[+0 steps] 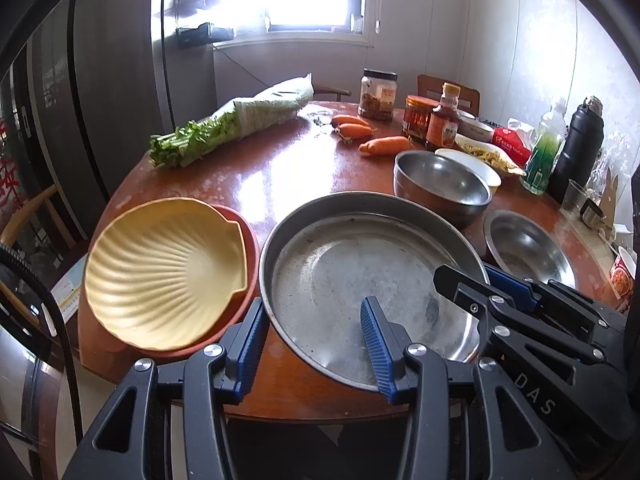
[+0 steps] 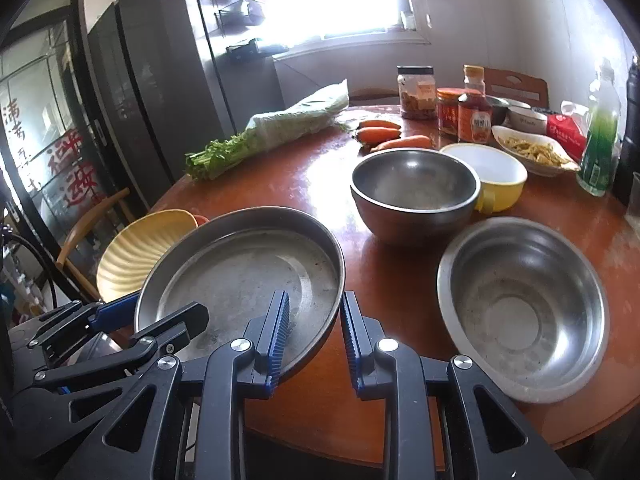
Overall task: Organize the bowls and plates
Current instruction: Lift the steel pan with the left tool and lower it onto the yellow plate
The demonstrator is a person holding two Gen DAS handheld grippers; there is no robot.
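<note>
The left gripper [image 1: 316, 344] stood with its blue pads spread wide over the near rim of the steel pan [image 1: 360, 264], one pad outside the rim and one inside, neither pressing on it; the right gripper [image 2: 314, 344] was likewise parted, straddling the pan's [image 2: 240, 272] near right rim — one finger within, one without, gripping nothing. The pan sat at the near edge of the round wooden table [image 1: 248, 176]; to its left lay the yellow shell-shaped dish [image 1: 164, 268], nested on a reddish plate [image 1: 250, 240]. Beyond the pan stood the deep steel bowl [image 2: 414, 192], touching or just beside a yellow bowl with a white inside [image 2: 486, 172]; the shallow steel bowl [image 2: 524, 308] lay on the right, apart from the pan. Farther back were three carrots [image 2: 384, 134], a wrapped bundle of greens [image 2: 272, 132] and several jars [image 2: 448, 112].
</note>
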